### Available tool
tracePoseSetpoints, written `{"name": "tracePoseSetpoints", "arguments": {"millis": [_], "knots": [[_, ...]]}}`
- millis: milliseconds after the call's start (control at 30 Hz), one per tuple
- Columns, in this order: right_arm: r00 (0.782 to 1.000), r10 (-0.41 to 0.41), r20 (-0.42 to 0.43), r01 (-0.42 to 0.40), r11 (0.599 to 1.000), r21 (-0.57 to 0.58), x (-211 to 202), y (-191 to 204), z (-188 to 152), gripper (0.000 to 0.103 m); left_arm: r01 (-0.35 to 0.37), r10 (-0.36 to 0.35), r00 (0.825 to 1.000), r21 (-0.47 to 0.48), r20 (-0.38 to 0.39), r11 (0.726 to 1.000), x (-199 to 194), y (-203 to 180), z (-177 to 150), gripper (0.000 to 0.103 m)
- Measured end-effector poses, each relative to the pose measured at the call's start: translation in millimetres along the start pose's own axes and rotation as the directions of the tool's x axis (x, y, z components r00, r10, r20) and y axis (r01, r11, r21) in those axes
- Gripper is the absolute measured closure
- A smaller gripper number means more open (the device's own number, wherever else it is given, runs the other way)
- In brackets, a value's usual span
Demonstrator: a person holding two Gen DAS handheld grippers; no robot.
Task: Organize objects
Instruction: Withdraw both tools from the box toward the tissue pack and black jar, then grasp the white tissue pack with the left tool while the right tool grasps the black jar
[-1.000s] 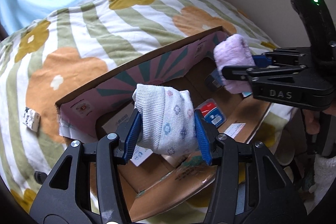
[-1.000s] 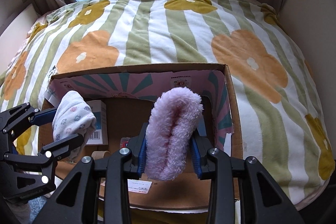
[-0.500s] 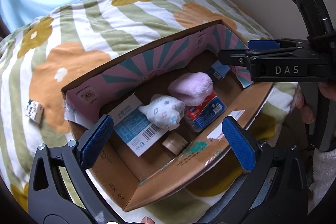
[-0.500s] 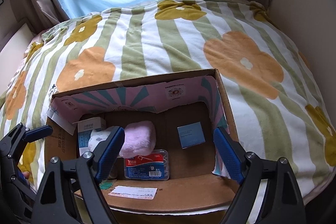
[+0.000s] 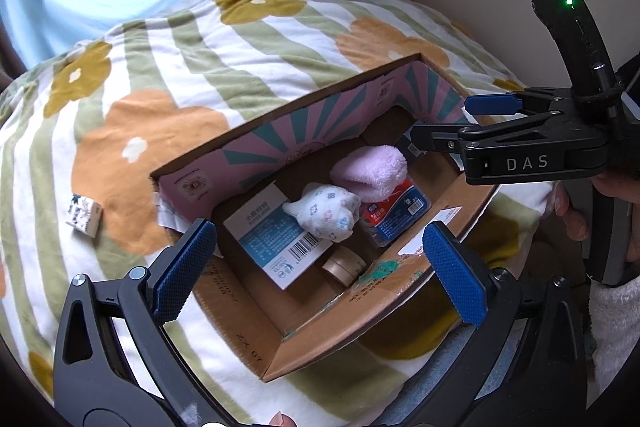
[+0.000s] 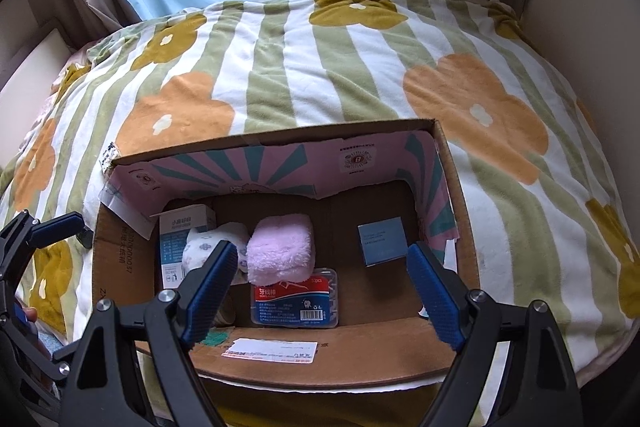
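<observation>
An open cardboard box (image 5: 248,331) (image 6: 120,267) sits on a flowered blanket. Inside lie a white patterned sock (image 5: 326,213) (image 6: 208,245) and a fluffy pink sock (image 5: 370,171) (image 6: 280,253), side by side. The pink sock rests partly on a clear floss-pick case (image 5: 394,217) (image 6: 296,301). My left gripper (image 5: 320,271) is open and empty above the box's near edge. My right gripper (image 6: 320,295) is open and empty above the box front; it also shows in the left wrist view (image 5: 452,123).
The box also holds a white-and-blue carton (image 5: 276,233) (image 6: 176,239), a tape roll (image 5: 344,265) and a small blue box (image 6: 380,241). A small patterned item (image 5: 84,215) lies on the blanket (image 6: 360,67) left of the box. A wall and curtains stand behind.
Both grippers opened and let go of their socks, which dropped into the box. Both grippers then pulled back and up from the box.
</observation>
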State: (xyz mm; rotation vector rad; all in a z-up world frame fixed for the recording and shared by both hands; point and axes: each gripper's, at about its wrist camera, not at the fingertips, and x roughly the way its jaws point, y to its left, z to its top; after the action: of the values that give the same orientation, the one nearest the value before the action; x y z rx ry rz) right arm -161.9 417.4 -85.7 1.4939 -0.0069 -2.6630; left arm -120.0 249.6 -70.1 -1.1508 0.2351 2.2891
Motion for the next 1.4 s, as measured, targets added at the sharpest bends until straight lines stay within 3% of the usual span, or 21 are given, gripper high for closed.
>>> {"name": "tracePoseSetpoints", "arguments": {"millis": [200, 500, 600, 733, 900, 1133, 1400], "knots": [[0.999, -0.038, 0.026, 0.04, 0.998, -0.052, -18, 16, 6, 0.019, -0.019, 0.019, 1.0, 0.024, 0.025, 1.0, -20, 3, 2, 0.0], [0.994, -0.002, 0.108, 0.011, 0.997, -0.077, -60, 42, 21, 0.019, -0.092, 0.086, 0.991, 0.05, 0.098, 0.995, -75, 29, 17, 0.0], [0.991, -0.003, 0.131, 0.014, 0.996, -0.084, -71, 55, 26, 0.019, -0.124, 0.117, 0.984, 0.046, 0.137, 0.991, -97, 43, 25, 0.0], [0.987, 0.026, 0.156, -0.006, 0.992, -0.129, -84, 79, 31, 0.019, -0.106, 0.1, 0.982, 0.025, 0.161, 0.994, -121, 75, 35, 0.0], [0.987, 0.044, 0.155, -0.014, 0.982, -0.189, -83, 115, 33, 0.019, -0.18, 0.177, 0.968, 0.004, 0.179, 0.984, -142, 118, 37, 0.0], [0.984, 0.132, 0.12, -0.093, 0.955, -0.282, -60, 178, 28, 0.019, -0.27, 0.264, 0.955, 0.022, 0.135, 0.963, -136, 176, 20, 0.0], [0.97, 0.24, 0.038, -0.204, 0.893, -0.402, -5, 262, 2, 0.019, -0.223, 0.224, 0.973, -0.025, 0.054, 0.974, -93, 244, -12, 0.0]]}}
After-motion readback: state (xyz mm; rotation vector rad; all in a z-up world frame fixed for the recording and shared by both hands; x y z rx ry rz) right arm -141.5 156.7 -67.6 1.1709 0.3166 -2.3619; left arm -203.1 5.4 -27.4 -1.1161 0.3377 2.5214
